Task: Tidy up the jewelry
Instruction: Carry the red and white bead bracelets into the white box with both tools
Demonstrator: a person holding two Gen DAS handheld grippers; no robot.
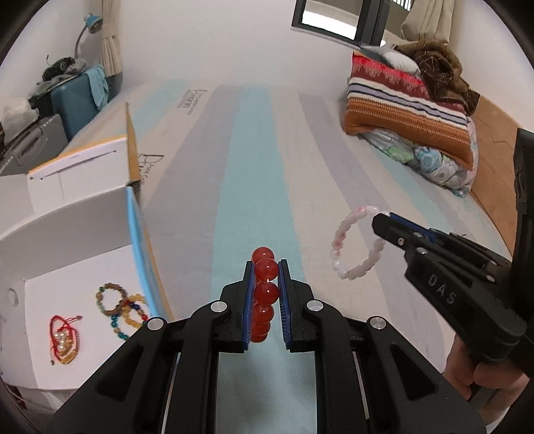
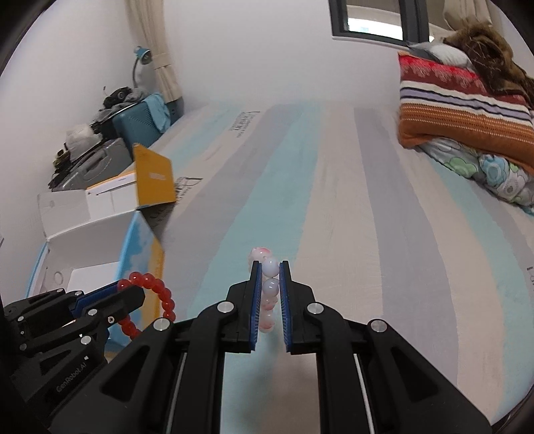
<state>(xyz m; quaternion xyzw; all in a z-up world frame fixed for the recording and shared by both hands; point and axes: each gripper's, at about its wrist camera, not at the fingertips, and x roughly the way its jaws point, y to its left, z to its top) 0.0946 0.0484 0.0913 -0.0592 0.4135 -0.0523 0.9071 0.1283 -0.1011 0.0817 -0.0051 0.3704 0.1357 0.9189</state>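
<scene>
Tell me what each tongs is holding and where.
Left tongs clamp the red bead bracelet across its beads; right tongs clamp the pink bead bracelet likewise.

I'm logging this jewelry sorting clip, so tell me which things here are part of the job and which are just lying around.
Part of the job:
- red bead bracelet in the left claw
- pale pink bracelet in the right claw
- white box already holding several bracelets

Just lying about:
- folded blankets
- teal suitcase
- desk lamp
</scene>
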